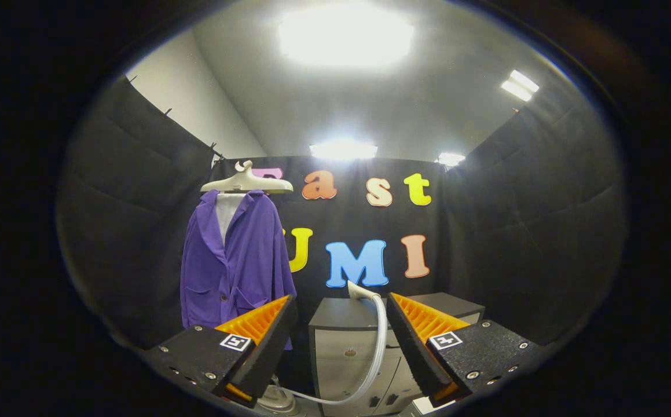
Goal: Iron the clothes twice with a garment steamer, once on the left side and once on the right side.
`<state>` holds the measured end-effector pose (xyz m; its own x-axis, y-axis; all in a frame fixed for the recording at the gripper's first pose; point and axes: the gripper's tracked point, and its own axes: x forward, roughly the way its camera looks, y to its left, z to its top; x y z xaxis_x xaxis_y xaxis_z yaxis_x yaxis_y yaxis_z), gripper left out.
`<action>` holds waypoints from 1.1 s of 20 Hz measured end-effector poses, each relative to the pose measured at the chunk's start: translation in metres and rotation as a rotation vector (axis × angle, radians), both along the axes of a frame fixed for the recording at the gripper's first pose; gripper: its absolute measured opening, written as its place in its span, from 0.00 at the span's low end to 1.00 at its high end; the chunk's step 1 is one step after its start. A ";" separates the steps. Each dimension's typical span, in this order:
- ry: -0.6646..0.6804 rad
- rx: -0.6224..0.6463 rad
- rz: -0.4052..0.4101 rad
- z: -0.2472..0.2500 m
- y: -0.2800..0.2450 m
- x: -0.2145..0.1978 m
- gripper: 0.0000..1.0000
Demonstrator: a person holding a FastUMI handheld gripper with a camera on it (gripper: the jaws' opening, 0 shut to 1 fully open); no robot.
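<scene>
Claw (341, 313) open, empty | steamer hose (379, 341) between fingers | purple jacket (232, 255) hanging

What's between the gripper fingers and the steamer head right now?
Only open air and the steamer's white hose. In the gripper view the open gripper frames the steamer head, which rests on the grey cabinet beyond, ungrasped.

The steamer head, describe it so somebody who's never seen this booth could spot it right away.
Start at the grey cabinet against the back wall, right of the purple jacket on its hanger. The steamer head lies on the cabinet's dark top, seen beyond the open gripper, between its fingers. It is the small pale nozzle with a white hose curving down from it.
</scene>
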<state>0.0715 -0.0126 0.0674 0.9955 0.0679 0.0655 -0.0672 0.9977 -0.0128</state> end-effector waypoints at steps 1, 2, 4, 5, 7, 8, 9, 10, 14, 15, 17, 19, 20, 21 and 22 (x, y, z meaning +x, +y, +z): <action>0.002 0.010 0.012 0.004 -0.002 0.012 0.95; 0.006 0.018 0.018 0.008 -0.005 0.023 0.95; 0.009 0.025 0.027 0.019 -0.017 0.047 0.95; 0.009 0.027 0.032 0.024 -0.020 0.059 0.95; 0.016 0.036 0.044 0.030 -0.029 0.088 0.95; 0.020 0.048 0.051 0.033 -0.033 0.102 0.95; 0.024 0.063 0.068 0.036 -0.034 0.117 0.95; 0.028 0.078 0.087 0.040 -0.034 0.131 0.95; 0.050 0.125 0.123 0.049 -0.049 0.185 0.95; 0.062 0.128 0.133 0.050 -0.051 0.196 0.95; 0.086 0.127 0.139 0.049 -0.060 0.220 0.95; 0.115 0.129 0.145 0.047 -0.068 0.245 0.95; 0.132 0.137 0.152 0.045 -0.069 0.258 0.95; 0.152 0.149 0.162 0.043 -0.071 0.272 0.95; 0.174 0.163 0.174 0.039 -0.071 0.285 0.95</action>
<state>0.3563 -0.0839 0.1062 0.9671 0.2411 -0.0812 -0.2245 0.9589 0.1735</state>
